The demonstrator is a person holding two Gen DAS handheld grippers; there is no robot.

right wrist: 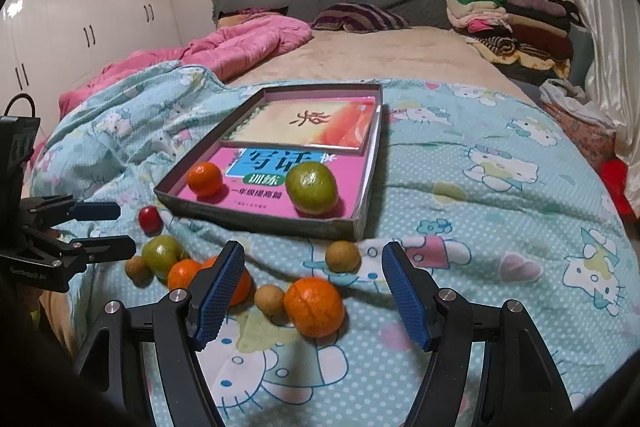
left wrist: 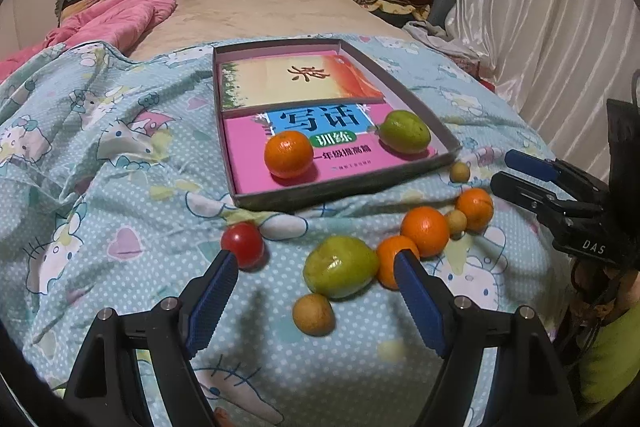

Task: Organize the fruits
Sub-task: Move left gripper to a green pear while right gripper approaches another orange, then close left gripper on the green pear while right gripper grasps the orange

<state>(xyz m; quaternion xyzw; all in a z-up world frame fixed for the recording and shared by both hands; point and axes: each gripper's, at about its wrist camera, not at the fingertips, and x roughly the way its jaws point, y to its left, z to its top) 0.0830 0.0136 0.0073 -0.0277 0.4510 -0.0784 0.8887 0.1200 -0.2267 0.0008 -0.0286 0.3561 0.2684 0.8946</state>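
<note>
My left gripper [left wrist: 316, 261] is spread wide over a green pear-like fruit [left wrist: 340, 266] on the blue patterned bedspread [left wrist: 120, 187], pinching nothing. My right gripper [right wrist: 312, 269] is also spread and empty, above a loose orange [right wrist: 314, 306]. One round orange mandarin [left wrist: 289, 154] and one green fruit [left wrist: 405, 131] lie inside the shallow grey cardboard box [left wrist: 340, 193].

Pale blue quilt [left wrist: 120, 187], white-dotted with cartoon cats. Grey tray [left wrist: 344, 195] lined by pink book [left wrist: 352, 163]. Orange mandarin [left wrist: 289, 154], green fruit [left wrist: 405, 131] inside; red tomato [left wrist: 242, 243] near.
</note>
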